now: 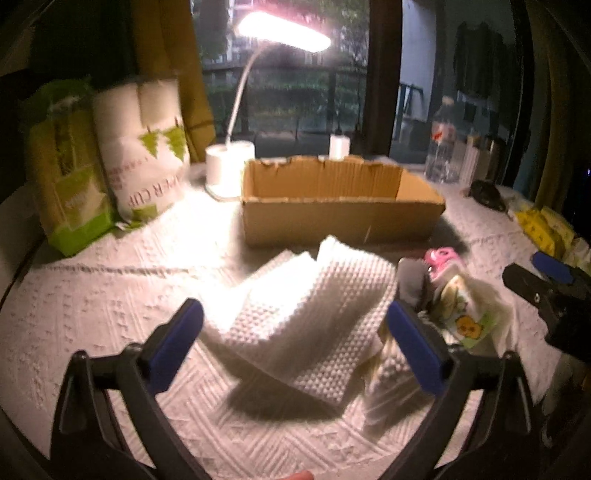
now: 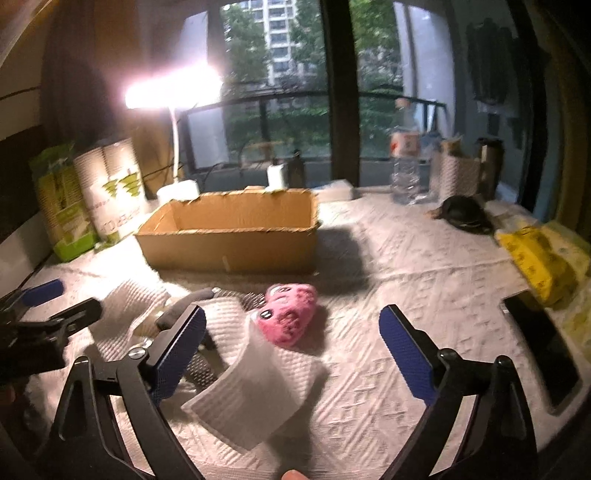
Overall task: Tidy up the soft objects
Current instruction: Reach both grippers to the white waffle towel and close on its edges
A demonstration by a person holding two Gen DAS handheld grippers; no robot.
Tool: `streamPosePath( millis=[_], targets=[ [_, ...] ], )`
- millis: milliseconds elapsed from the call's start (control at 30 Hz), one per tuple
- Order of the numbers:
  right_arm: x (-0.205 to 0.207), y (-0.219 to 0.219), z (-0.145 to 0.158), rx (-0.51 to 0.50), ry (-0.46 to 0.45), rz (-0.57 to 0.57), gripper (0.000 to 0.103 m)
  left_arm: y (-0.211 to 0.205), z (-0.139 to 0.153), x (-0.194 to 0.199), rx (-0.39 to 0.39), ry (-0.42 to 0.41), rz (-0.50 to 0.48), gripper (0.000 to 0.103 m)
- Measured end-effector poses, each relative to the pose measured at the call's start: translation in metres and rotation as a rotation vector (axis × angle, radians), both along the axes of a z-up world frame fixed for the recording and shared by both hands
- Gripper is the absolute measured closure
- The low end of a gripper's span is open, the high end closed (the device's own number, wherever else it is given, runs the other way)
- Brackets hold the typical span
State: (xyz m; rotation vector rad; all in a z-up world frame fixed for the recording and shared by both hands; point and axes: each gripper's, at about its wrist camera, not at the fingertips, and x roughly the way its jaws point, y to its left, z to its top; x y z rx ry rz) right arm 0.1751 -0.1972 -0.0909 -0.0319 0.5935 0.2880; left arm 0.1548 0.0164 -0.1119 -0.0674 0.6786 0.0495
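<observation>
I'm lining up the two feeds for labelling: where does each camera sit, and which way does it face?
Left wrist view: on the left tongs, facing the folded white cloth, cardboard box behind; its open blue pads and the right tongs at the right edge show.
Right wrist view: on the right tongs, facing the pink plush toy; the left tongs show at left.
Shared: box, lamp, toy, cloth.
</observation>
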Motion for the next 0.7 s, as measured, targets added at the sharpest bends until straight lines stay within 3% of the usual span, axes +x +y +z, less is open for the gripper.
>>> streamPosePath(
  millis=[133,267,333,433,467,600,700],
  targets=[
    [0.004,0.007,-0.007,0.011,0.035,0.045,0.019,0.000,-0.012,0.015,-0.014,0.067,-0.010,0.017],
    [0.006,0.008,-0.009,0.015,0.044,0.072,0.034,0.001,-0.020,0.024,-0.041,0.111,-0.029,0.039],
    [0.007,0.011,-0.011,0.016,0.056,0.089,0.042,0.002,-0.024,0.026,-0.055,0.127,-0.030,0.045],
    [0.007,0.011,-0.015,0.024,0.087,0.112,0.053,0.003,-0.024,0.023,-0.063,0.121,-0.036,0.051],
    [0.007,0.011,-0.016,0.030,0.096,0.119,0.057,0.002,-0.024,0.022,-0.057,0.118,-0.031,0.057],
    [0.002,0.009,-0.016,0.049,0.100,0.125,0.085,0.006,-0.021,0.014,-0.090,0.099,-0.047,0.076],
    [-0.003,0.008,-0.013,0.051,0.084,0.127,0.094,0.008,-0.020,0.011,-0.112,0.095,-0.062,0.087]
  ],
)
